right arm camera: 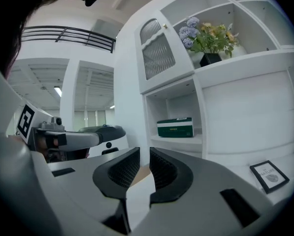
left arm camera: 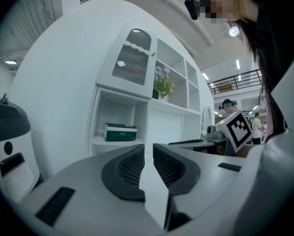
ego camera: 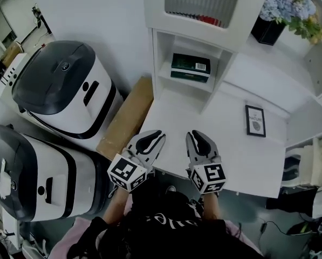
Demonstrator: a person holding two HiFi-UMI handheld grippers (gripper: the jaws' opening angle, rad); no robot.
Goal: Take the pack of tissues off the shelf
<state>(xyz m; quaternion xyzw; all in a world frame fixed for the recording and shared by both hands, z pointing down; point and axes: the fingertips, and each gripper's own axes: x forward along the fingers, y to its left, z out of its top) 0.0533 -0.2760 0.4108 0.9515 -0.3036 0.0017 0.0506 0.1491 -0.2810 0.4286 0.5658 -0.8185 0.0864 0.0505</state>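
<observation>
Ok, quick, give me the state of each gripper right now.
Left gripper: closed, holding nothing.
Right gripper: closed, holding nothing.

We hold both grippers out in front of the chest, side by side and apart, tips leaning slightly toward each other. Left gripper (ego camera: pixel 159 135): jaws drawn together to a thin slit, nothing between them, pointing about level. Right gripper (ego camera: pixel 195 134): jaws likewise together and empty, tipped a little downward. Each marker cube (ego camera: pixel 127 172) sits nearest our body. Pink sleeves (ego camera: pixel 81 236) show below.
</observation>
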